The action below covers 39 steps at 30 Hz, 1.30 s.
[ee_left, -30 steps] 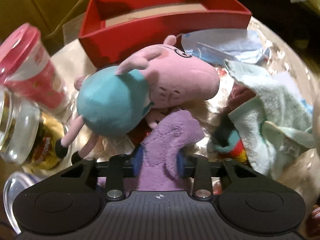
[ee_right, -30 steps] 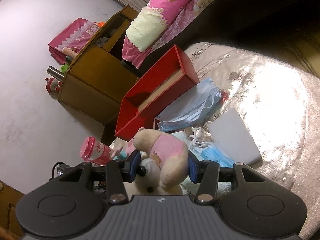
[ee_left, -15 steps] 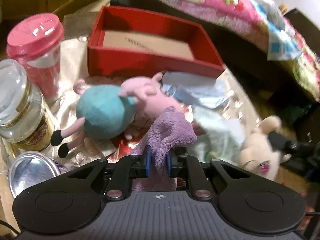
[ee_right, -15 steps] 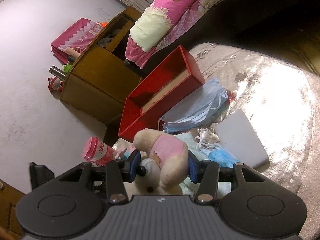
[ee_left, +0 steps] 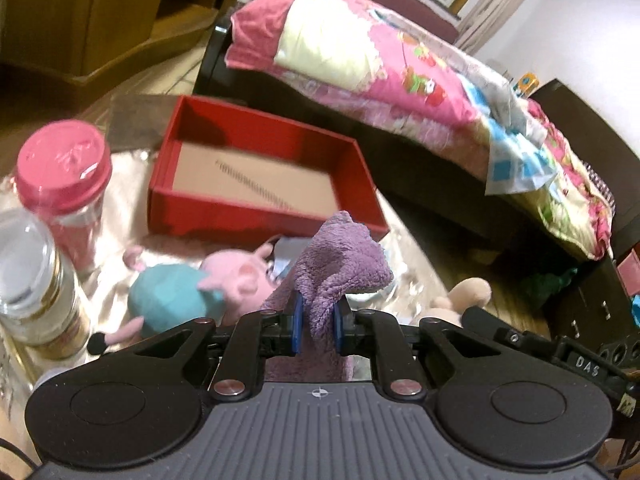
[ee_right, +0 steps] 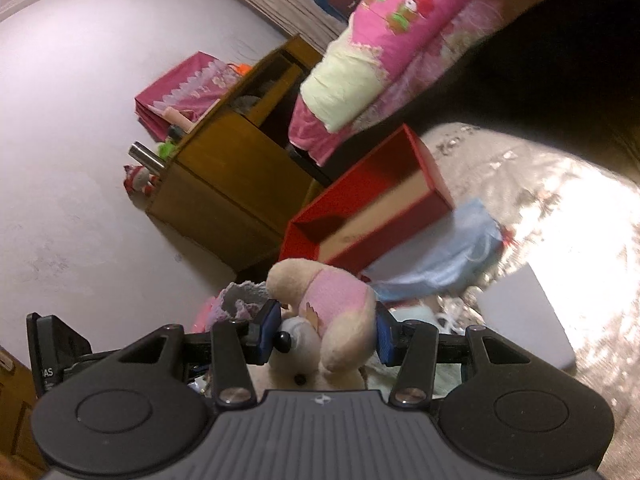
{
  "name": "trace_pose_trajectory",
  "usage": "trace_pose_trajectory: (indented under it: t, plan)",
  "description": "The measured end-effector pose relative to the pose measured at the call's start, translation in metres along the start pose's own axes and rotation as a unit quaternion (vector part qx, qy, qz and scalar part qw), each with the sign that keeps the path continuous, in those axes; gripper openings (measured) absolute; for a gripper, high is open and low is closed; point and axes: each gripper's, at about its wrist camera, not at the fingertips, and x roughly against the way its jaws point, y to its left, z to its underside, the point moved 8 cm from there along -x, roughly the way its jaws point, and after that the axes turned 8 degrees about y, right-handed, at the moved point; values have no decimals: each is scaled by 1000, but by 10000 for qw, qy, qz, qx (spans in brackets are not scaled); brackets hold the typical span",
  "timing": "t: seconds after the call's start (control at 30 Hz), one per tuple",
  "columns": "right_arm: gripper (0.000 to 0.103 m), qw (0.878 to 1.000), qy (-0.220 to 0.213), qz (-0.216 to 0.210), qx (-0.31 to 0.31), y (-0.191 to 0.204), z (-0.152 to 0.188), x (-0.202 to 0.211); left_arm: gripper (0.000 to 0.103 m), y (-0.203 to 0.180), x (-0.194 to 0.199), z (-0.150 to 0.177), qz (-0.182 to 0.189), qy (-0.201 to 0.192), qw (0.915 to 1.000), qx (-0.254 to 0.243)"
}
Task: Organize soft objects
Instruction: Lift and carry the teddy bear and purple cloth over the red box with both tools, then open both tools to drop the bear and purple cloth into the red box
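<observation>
my left gripper (ee_left: 316, 330) pinches the towel (ee_left: 342, 264), my right gripper (ee_right: 322, 334) clamps the bear (ee_right: 332, 308); the box (ee_left: 256, 216) is empty, the pig (ee_left: 200, 292) waits.

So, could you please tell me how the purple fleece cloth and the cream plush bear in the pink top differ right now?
The purple fleece cloth is flat fabric, bunched and limp; the cream plush bear in the pink top is a stuffed, rounded toy. The cloth is pinched in a narrow gap by the left gripper; the bear fills the right gripper, set much wider. Both are soft, gripped and lifted.
</observation>
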Motion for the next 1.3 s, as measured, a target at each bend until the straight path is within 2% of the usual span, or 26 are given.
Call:
trace_pose_trajectory:
  t: [0.33,0.67,0.93,1.07,1.1,1.13,1.17,1.2,1.23,1.3]
  plan:
    - [19,9986,-459,-26,246,21,-45,-14,13,-13,8,-46,114,-488,9987,30]
    - [19,9964,-730,-18,440,30,-95,-50,13,-10,-13,-92,15,-627,9980,120]
    - [19,9949,-744,354,579,11,-137,-91,14,10,-49,-134,-399,-683,9967,182]
    - [19,9935,-674,579,708,0,-155,-120,19,26,-72,-145,-711,-617,9954,192]
    - [21,9934,-624,615,739,-3,-158,-127,26,31,-76,-145,-800,-600,9947,223]
    - [22,9934,-536,646,783,-7,-160,-134,41,34,-80,-145,-942,-570,9938,177]
    - [29,9927,-483,742,817,-12,-162,-142,53,37,-81,-145,-1097,-554,9924,99]
    - [36,9920,-458,833,833,-17,-162,-148,72,38,-81,-144,-1203,-597,9909,36]
    - [38,9915,-422,903,831,-20,-162,-152,76,38,-78,-144,-1242,-690,9898,-29]
    - [39,9916,-308,969,795,-26,-160,-158,76,37,-76,-142,-1200,-676,9904,-89]
